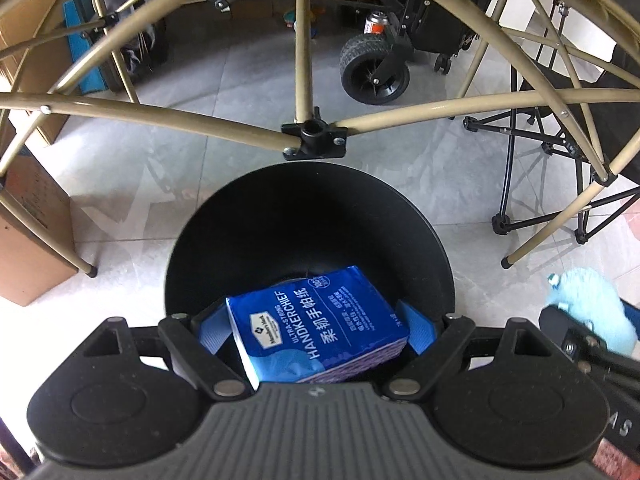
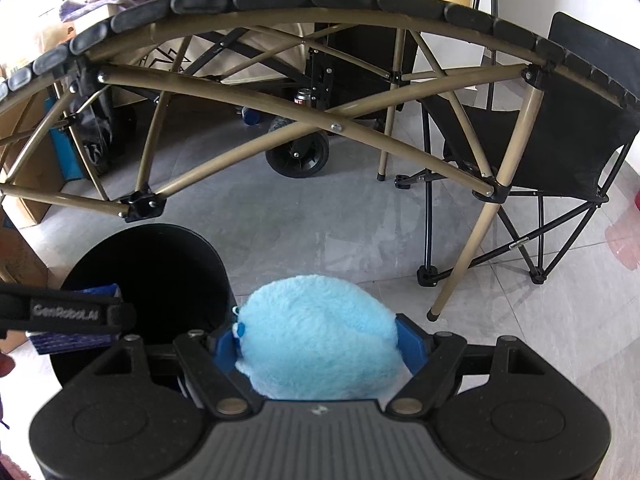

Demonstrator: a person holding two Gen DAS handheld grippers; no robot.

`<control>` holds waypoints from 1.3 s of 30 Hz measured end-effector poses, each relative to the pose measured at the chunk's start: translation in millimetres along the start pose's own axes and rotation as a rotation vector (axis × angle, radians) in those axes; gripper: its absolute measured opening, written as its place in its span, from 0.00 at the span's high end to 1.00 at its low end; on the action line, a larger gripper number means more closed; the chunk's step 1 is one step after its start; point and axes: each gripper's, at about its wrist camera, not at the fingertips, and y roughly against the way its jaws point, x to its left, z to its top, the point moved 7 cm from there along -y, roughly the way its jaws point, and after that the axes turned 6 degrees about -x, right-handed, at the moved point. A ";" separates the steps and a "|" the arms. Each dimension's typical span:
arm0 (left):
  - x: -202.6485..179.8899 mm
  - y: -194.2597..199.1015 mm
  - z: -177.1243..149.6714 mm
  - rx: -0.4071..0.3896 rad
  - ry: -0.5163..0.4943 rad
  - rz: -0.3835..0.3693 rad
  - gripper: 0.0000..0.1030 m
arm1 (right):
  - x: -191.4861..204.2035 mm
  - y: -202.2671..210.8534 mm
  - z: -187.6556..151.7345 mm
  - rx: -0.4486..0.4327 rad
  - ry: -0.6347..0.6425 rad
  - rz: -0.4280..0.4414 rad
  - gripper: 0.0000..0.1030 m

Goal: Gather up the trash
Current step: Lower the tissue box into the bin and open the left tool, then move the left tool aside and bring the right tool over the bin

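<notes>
Right up against the lens, the left gripper (image 1: 316,334) has its blue fingers (image 1: 214,330) clamped on either side of a blue handkerchief pack (image 1: 320,330), and it hangs directly over the mouth of the black bin (image 1: 224,232). That bin is our landmark, standing on the pale tiled floor (image 1: 168,184).

Biggest thing around it: the tan folding bench frame (image 1: 160,118), its tubes arching over and beyond the bin. Past the bin to the right sits a black folding chair (image 2: 560,136), and farther back a cart wheel (image 1: 374,70) with a small can (image 1: 375,23) behind it. Cardboard boxes (image 1: 28,248) stand to the bin's left.

Now the right gripper (image 2: 320,344): its fingers (image 2: 412,338) are pressed into a fluffy light-blue plush (image 2: 316,332), held just to the right of the bin, above the floor, not yet over the opening.

Handling, as I judge it: the pack looks light and slightly squashy, with a slick film wrapper, so a grip across its broad faces, as now, seems sound, though it sits skewed between the fingers and could slip. The plush looks very light, soft and compressible; it gives under the fingers and should not break, and taking it across the middle of the body seems best. Both should drop cleanly once they are over the bin mouth.
</notes>
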 end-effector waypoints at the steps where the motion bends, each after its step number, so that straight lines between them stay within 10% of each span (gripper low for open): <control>1: -1.2 -2.5 0.3 0.006 0.006 -0.004 0.15 | -1.1 -0.7 -0.7 0.002 0.000 -0.002 0.26; 39: 1.0 -13.0 -4.0 0.061 0.026 0.031 0.00 | -10.7 -9.9 -7.0 0.030 -0.018 -0.016 0.25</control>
